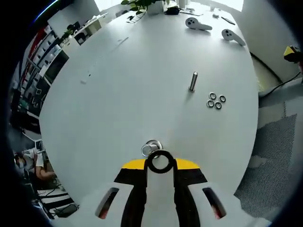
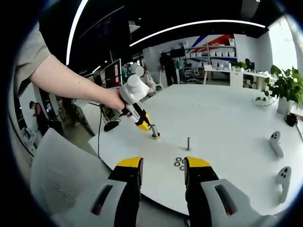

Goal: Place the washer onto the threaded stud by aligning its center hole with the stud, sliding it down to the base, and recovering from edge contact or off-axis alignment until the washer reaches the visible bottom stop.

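Note:
My left gripper [image 1: 160,165] is shut on a dark ring washer [image 1: 160,162], held flat between its yellow-tipped jaws. Just beyond the washer stands a threaded stud [image 1: 151,147] on a round base, seen almost end-on; the washer's hole sits slightly off to the near right of it. In the right gripper view a person's hand holds the left gripper [image 2: 137,113] tilted down over that stud [image 2: 155,132]. My right gripper [image 2: 163,170] hangs open above the table's near edge with nothing between its fingers.
A second upright stud [image 1: 193,81] [image 2: 188,143] stands farther out, with several loose washers [image 1: 216,100] [image 2: 180,163] beside it. Two white controllers [image 1: 198,23] [image 2: 275,143] lie near the table's far side. A grey mesh chair [image 2: 61,179] stands at the table edge.

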Motion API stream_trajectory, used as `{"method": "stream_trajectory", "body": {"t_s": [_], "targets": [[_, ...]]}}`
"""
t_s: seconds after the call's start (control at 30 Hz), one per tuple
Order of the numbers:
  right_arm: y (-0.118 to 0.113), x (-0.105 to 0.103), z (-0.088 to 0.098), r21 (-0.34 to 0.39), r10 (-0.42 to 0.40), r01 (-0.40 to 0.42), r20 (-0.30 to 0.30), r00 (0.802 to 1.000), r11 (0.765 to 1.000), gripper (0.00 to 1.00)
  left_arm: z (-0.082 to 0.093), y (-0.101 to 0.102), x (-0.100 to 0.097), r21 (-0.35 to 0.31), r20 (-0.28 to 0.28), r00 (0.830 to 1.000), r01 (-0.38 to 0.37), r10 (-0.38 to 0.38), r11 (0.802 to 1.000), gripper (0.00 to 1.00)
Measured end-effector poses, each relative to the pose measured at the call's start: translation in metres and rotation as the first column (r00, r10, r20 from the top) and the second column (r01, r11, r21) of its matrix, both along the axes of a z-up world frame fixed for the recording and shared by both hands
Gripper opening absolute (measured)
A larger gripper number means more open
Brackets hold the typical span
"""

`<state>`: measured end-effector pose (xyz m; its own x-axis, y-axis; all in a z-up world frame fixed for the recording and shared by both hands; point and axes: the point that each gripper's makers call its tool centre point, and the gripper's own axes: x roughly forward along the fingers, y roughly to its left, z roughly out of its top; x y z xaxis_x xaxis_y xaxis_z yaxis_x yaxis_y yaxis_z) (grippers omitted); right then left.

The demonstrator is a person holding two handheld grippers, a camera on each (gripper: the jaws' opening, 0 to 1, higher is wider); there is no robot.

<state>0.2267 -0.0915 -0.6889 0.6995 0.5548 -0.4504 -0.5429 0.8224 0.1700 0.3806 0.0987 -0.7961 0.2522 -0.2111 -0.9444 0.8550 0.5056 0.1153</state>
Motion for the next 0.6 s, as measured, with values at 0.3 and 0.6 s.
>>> {"method": "stream_trajectory", "body": {"t_s": [0.3,0.6], "targets": [[0.0,0.0,0.0,-0.001,0.0,0.0,-0.001,1.0,1.0,0.37,-0.003,-0.002,0.012,0.005,0.013,1.0,-0.003,0.003,1.0,0.18],[0.0,0.0,0.0,-0.002,0.003,-0.003,-0.001,1.0,1.0,0.37,-0.004,-0.003,0.016,0.022,0.02,1.0,0.012,-0.012,1.0,0.18]]}}
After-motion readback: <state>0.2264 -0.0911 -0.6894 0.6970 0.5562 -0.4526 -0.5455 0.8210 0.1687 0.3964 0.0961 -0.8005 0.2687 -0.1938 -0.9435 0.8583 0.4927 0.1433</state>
